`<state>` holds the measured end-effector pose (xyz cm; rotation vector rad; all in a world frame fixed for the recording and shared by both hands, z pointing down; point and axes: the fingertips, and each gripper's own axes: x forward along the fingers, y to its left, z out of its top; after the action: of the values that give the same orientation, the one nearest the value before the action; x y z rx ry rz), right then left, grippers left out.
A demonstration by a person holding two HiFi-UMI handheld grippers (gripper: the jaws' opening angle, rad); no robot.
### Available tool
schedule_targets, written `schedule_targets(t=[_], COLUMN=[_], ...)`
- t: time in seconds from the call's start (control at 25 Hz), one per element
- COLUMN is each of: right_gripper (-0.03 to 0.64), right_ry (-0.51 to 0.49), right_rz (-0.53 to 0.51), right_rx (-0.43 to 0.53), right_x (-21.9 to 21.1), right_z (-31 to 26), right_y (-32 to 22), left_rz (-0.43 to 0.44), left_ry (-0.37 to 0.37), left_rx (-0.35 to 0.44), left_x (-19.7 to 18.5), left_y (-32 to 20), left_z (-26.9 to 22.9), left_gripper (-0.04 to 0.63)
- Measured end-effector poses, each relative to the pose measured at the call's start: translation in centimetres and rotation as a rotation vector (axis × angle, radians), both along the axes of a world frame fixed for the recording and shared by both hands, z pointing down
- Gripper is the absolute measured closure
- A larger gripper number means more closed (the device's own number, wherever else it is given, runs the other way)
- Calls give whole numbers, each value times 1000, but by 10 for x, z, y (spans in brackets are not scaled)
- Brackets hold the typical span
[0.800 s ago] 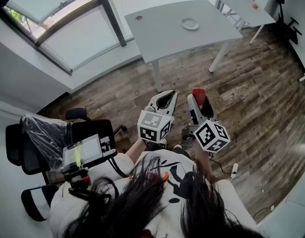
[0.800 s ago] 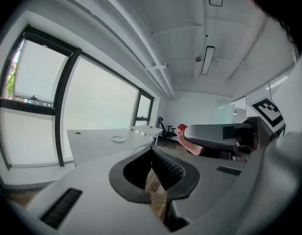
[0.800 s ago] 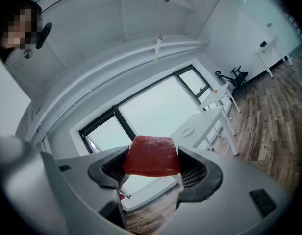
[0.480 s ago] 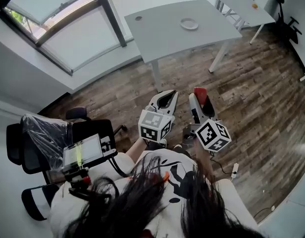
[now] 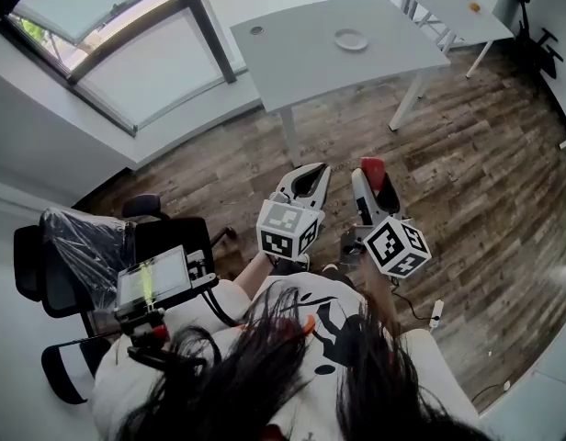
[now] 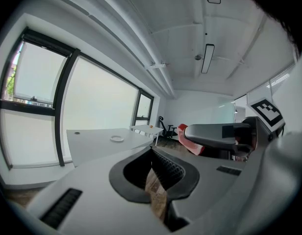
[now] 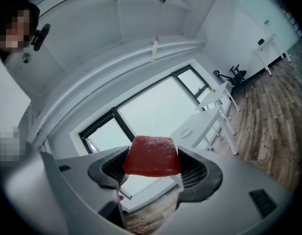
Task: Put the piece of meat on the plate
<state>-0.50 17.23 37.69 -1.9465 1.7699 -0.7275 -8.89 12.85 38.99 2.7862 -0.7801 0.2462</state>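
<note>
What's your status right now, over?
Right gripper shut on red meat piece. Left gripper shut, empty. Plate on far grey table, wood floor between.

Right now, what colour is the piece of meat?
Red; the piece of meat shows best in the right gripper view.

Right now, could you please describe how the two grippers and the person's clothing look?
Both the left gripper and right gripper have light grey bodies with black ribbed jaw pads. Each carries a white cube printed with black square markers. The person wears a white top with black and orange print.
</note>
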Motion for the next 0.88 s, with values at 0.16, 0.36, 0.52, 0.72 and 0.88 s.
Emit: schedule_targets(t=[0.16,0.36,0.52,0.72,0.88], right_gripper=[310,310,310,310,310], right_ry=[0,-10,-7,-22,-41], right_rz=[-3,-16,-28,-33,-36], right_rx=[-5,3,-1,-10,-20], right_x=[8,41,54,72,79], right_z=[-2,10,13,19,25], right_y=[2,17,20,20,11], left_rz=[-3,-10,-27,-25,-21], left_ry=[0,-11,-4,-23,-44], left_rx=[-3,7,4,-8,-19], left_x=[9,43,55,72,79], left_y=[2,17,18,20,16], left_z=[-2,8,10,18,25], left_gripper=[589,589,589,589,589])
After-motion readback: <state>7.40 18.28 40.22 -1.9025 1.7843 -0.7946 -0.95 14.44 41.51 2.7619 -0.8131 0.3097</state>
